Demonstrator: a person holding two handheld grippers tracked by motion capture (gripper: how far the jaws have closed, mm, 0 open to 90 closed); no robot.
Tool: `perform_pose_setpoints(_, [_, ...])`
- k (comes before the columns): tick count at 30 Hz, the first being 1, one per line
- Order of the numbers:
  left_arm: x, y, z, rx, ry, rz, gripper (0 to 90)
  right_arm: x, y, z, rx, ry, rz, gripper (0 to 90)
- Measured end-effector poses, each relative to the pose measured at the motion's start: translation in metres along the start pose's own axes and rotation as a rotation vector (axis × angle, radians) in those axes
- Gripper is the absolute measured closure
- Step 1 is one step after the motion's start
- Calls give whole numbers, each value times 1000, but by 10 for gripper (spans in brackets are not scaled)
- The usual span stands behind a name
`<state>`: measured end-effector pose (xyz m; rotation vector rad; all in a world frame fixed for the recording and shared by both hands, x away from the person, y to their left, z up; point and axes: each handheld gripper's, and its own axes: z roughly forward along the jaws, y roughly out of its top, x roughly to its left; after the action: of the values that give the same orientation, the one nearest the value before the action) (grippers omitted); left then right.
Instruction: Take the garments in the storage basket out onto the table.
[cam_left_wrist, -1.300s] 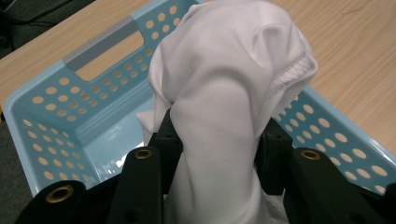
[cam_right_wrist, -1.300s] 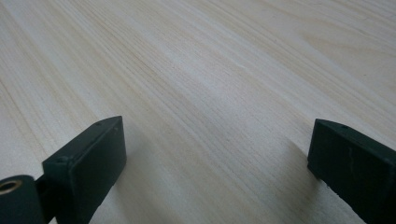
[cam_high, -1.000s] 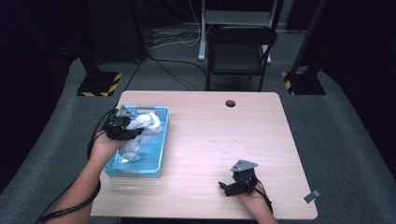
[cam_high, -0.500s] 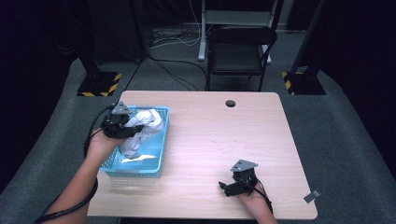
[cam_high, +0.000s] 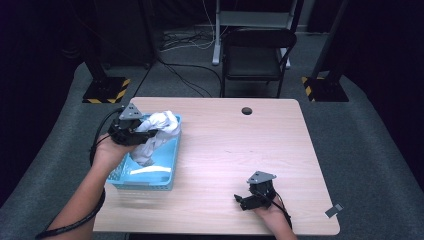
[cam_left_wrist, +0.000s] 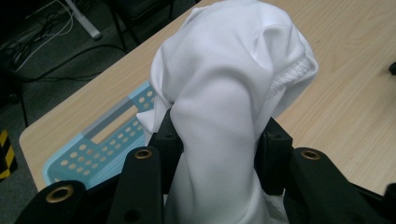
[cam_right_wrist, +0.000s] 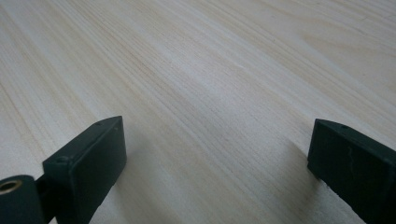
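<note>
One bunched white cloth garment (cam_high: 156, 131) had risen higher above the light-blue perforated plastic basket (cam_high: 150, 175), clamped in the left gripper (cam_left_wrist: 219, 140), so the lift-out was underway, while the right gripper (cam_right_wrist: 215, 154) rested wide open, empty, on the pale wooden table (cam_high: 235, 150).

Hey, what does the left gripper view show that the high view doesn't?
The left gripper view shows, close up, the left gripper's black fingers pressed on both sides of the white cloth, plus the cloth's ribbed hem and the blue basket's slotted handle and perforated rim. The high view shows the whole wooden table, the right gripper low over it near the front edge, the person's forearms, and a black chair behind. Both show the cloth held in the left gripper above the basket, and the table.
</note>
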<state>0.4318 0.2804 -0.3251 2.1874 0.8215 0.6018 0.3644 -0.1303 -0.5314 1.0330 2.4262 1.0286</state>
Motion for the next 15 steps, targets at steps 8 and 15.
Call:
perform_pose_setpoints(8, [-13, 11, 0, -29, -23, 26, 612, 0, 0, 0, 0, 1, -2, 38])
perform_pose_setpoints(15, [-27, 20, 7, -47, -55, 54, 613, 0, 0, 0, -1, 1, -1, 40])
